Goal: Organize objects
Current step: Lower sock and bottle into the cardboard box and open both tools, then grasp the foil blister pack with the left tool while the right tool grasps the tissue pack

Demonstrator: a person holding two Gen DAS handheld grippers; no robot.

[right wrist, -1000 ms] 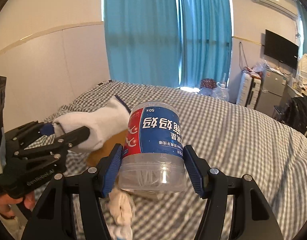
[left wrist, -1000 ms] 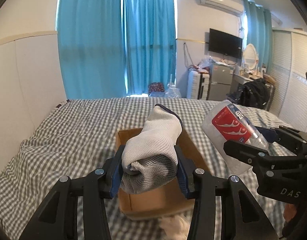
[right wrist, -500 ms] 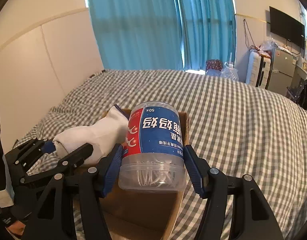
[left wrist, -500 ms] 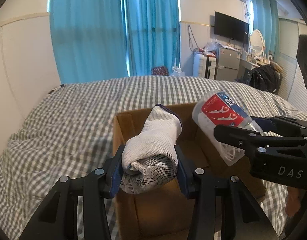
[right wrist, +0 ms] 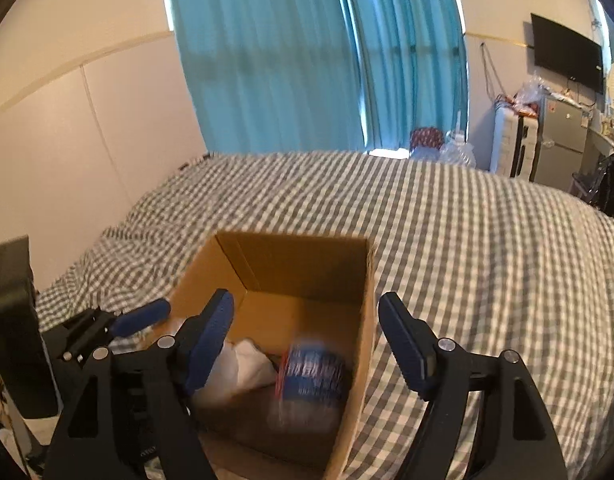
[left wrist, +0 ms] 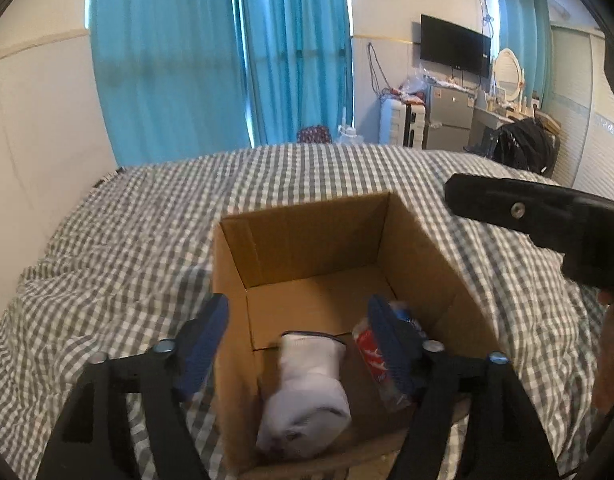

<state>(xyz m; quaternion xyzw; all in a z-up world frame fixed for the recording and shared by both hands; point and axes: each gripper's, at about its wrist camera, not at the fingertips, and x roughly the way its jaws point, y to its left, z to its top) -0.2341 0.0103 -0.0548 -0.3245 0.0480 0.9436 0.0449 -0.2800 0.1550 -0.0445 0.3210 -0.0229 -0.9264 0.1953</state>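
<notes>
Cardboard box (left wrist: 339, 248) on the checked bed (left wrist: 127, 240) contains your white sock (left wrist: 307, 392) and, right of it, the floss-pick jar (right wrist: 309, 380), with your left claw (left wrist: 299, 344) and right claw (right wrist: 307, 340) both spread wide and empty above it.

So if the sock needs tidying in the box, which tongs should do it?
Left, probably. The left tongs hang open right over the sock in the box; the right tongs sit open above the jar.
</notes>
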